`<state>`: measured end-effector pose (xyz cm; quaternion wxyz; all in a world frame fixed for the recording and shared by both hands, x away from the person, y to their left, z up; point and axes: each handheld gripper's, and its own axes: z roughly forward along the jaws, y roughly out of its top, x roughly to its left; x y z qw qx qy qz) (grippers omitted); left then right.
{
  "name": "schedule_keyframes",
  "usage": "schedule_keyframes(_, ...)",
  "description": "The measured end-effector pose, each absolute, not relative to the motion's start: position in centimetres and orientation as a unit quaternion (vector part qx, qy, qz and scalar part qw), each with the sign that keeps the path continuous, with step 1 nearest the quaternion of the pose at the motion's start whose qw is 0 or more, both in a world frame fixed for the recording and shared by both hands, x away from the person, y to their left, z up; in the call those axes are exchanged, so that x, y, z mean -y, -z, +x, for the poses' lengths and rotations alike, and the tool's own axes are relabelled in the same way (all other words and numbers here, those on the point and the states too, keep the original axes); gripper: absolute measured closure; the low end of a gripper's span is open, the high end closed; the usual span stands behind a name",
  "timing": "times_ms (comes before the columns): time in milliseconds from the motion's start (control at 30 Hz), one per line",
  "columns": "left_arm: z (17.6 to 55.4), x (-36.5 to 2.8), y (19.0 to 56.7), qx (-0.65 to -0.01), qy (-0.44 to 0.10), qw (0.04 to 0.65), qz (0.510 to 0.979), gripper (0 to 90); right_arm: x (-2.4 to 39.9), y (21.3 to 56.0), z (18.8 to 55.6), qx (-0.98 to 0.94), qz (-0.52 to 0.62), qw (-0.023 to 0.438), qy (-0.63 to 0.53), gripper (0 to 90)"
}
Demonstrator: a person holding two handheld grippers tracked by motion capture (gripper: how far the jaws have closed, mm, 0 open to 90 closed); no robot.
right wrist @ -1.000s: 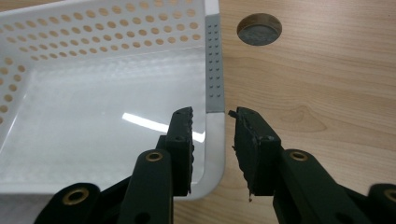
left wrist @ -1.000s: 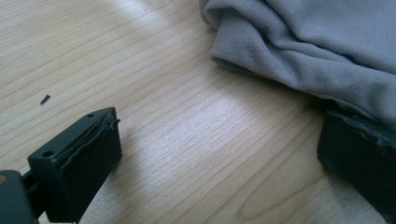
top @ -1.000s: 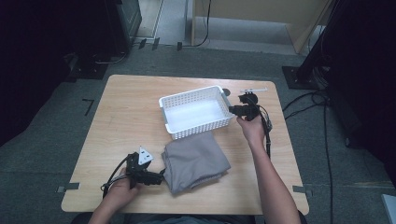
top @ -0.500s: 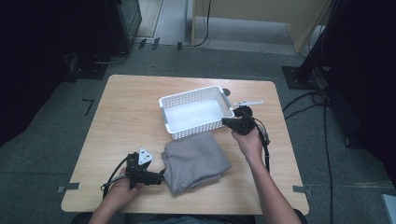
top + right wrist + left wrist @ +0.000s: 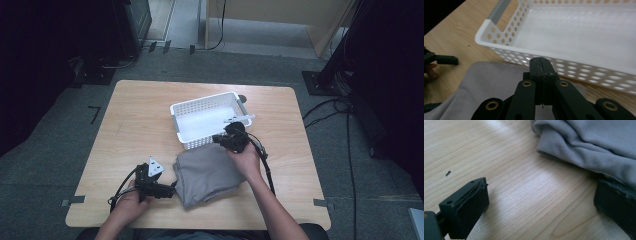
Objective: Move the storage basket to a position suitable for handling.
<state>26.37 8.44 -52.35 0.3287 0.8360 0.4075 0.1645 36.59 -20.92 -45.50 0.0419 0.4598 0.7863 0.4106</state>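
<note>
high view is showing the folded grey cloth [image 5: 209, 172] lying near the desk's [image 5: 135, 120] front edge, just in front of the white perforated basket [image 5: 186, 111]. the right gripper [image 5: 218, 139], jaws having just closed on nothing, is hovering over the cloth's far edge. the left gripper [image 5: 172, 190], jaws standing wide apart, is sitting at the cloth's left edge, one jaw tucked under its fold.
</note>
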Motion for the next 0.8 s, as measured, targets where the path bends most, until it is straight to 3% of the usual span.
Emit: schedule_keyframes(800,26.4,-8.3,52.4,-0.408,-0.165,0.328,0.836,0.0,13.8,46.9,39.7,-0.826,0.414,0.052,-0.38,90.0)
